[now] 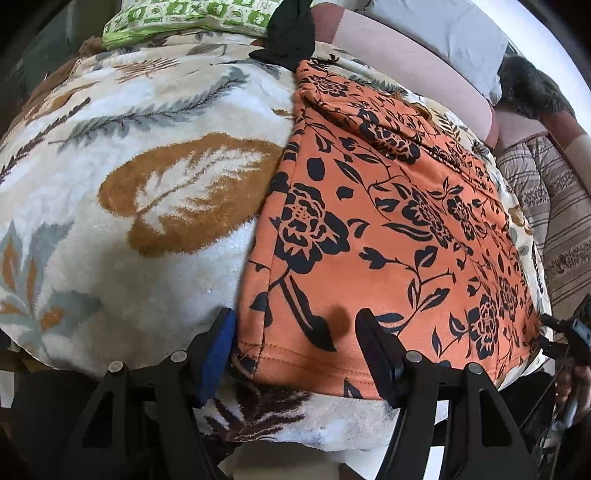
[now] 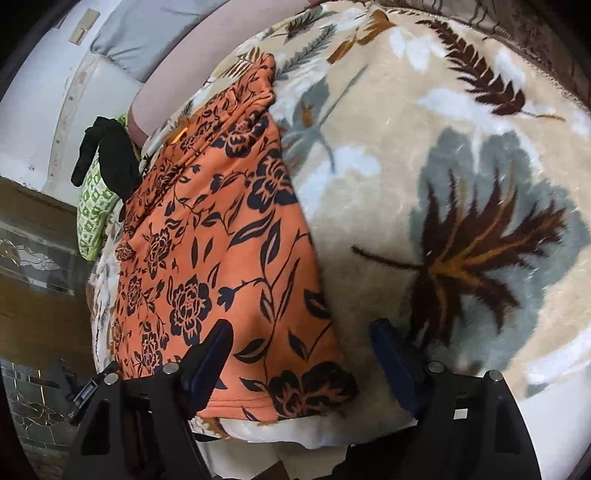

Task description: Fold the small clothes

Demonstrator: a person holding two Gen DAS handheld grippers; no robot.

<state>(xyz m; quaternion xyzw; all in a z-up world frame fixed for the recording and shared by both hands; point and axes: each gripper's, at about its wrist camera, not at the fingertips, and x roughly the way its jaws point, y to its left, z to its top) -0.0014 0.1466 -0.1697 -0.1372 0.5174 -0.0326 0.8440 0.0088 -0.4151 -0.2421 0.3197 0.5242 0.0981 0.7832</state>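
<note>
An orange garment with black flowers (image 1: 388, 221) lies spread flat on a leaf-patterned fleece blanket (image 1: 110, 155), its stitched hem toward me. My left gripper (image 1: 295, 326) hovers over the hem's near left corner, jaws open, with the cloth between the fingers and nothing pinched. In the right wrist view the same garment (image 2: 207, 258) runs away to the upper left. My right gripper (image 2: 301, 334) stands open over its near right corner, the left finger above the cloth and the right finger above bare blanket (image 2: 443, 155).
A black garment (image 1: 291, 33) and a green patterned cushion (image 1: 184, 18) lie at the blanket's far end. A grey pillow (image 1: 443, 33) and striped bedding (image 1: 546, 206) sit to the right. A tiled floor and wall (image 2: 33, 258) lie past the bed's left side.
</note>
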